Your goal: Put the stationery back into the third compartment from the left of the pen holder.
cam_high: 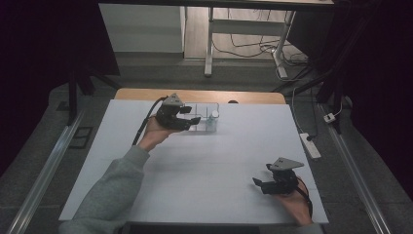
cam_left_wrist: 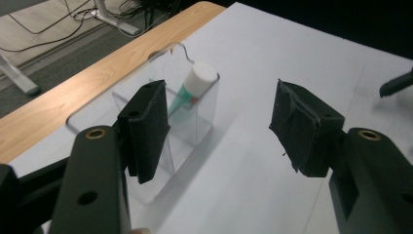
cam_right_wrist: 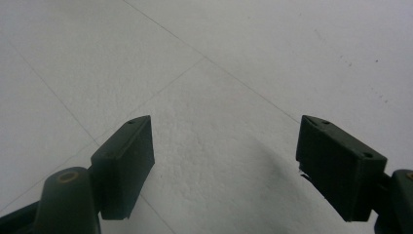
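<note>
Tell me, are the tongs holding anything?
No. The left tongs are open beside the clear box with the tube. The right tongs are open over the table.

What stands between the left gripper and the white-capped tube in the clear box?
The clear box's own wall does: the tube leans inside a compartment, and the left gripper, jaws open and empty, is beside the box. From above, the compartment looks open, so nothing visible blocks that way.

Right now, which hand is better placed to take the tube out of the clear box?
Left. The left gripper is open right beside the clear box holding the tube; the right gripper is far away.
</note>
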`<state>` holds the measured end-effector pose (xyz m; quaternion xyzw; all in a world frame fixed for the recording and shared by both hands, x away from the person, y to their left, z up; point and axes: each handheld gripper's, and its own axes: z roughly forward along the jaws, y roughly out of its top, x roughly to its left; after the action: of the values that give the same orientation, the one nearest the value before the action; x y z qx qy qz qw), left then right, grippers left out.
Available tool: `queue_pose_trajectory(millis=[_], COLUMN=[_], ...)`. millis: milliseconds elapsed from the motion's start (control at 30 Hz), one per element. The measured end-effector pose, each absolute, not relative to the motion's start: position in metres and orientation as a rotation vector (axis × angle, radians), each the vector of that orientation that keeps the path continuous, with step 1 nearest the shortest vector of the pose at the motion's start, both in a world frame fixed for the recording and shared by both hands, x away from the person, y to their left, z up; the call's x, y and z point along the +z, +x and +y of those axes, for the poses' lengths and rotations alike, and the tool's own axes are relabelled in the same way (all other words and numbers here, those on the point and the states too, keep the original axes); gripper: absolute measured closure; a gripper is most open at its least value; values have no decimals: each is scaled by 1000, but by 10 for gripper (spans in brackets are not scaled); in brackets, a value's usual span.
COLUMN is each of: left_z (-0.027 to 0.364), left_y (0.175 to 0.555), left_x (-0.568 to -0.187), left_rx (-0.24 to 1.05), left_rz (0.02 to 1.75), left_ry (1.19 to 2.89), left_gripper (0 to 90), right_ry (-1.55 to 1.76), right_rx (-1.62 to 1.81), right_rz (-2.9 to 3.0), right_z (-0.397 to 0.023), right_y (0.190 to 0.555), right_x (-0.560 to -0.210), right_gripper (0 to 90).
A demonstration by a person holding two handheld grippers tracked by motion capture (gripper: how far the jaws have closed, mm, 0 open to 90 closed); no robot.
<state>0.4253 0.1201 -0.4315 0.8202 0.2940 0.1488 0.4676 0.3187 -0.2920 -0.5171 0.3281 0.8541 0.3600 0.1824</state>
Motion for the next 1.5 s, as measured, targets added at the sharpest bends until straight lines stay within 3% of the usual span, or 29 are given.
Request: queue_pose_trajectory(millis=[833, 1500], left_z=[227, 245], left_y=[314, 284], left_x=[-484, -510], left_rx=[353, 319], left_rz=[917, 935], left_ry=[1989, 2021], left_gripper=[378, 367], right_ry=[916, 923], right_rx=[1046, 1046], right_rz=[2386, 2367], right_z=[-296, -299], right_y=[316, 316], right_x=[-512, -510], right_gripper=[211, 211])
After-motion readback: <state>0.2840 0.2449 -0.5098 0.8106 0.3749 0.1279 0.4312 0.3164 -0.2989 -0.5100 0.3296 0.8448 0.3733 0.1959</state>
